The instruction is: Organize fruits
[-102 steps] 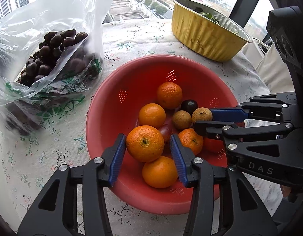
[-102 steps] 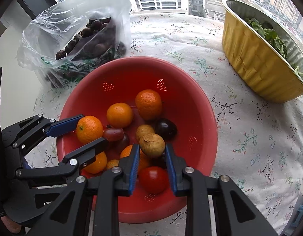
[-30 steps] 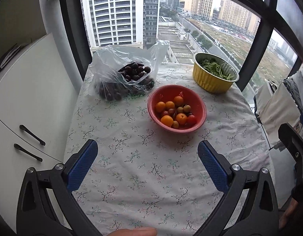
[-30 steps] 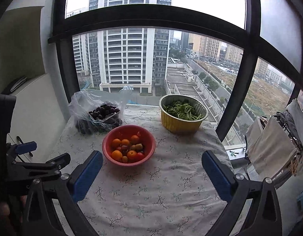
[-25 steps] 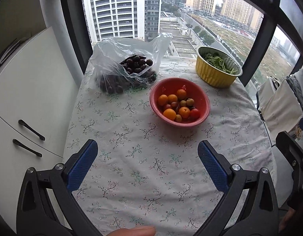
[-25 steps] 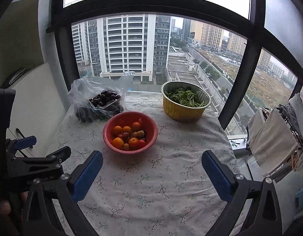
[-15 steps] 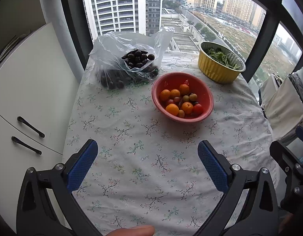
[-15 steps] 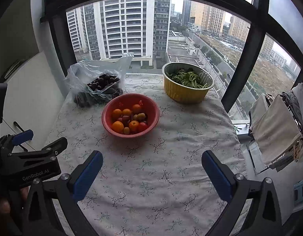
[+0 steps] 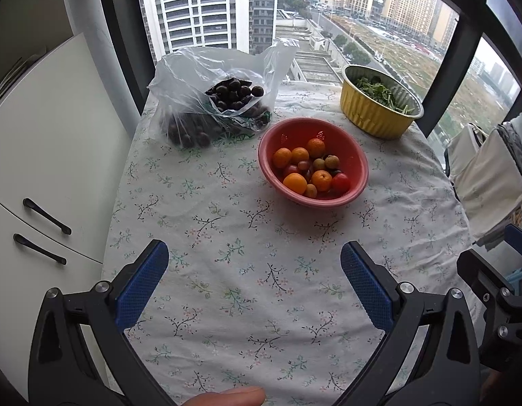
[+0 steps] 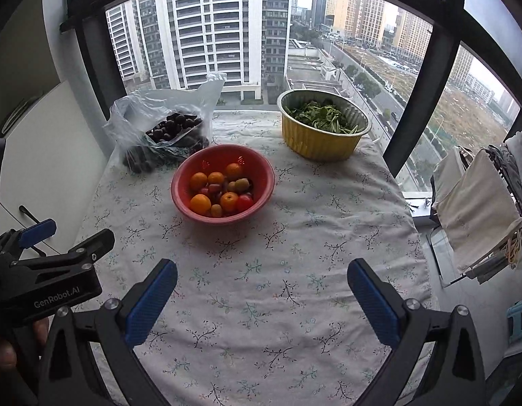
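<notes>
Fruits (image 9: 308,172) sit in red bowl (image 9: 357,155), far ahead of both wide-open, empty hand-held grippers: left (image 9: 254,284), right (image 10: 261,301); neither clearly nearer.

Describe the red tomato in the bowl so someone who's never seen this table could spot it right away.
Find the red bowl in the middle of the floral tablecloth, in front of the yellow foil pan. Look at the bowl's near right side. The tomato is the only glossy red fruit there, beside an orange.
</notes>
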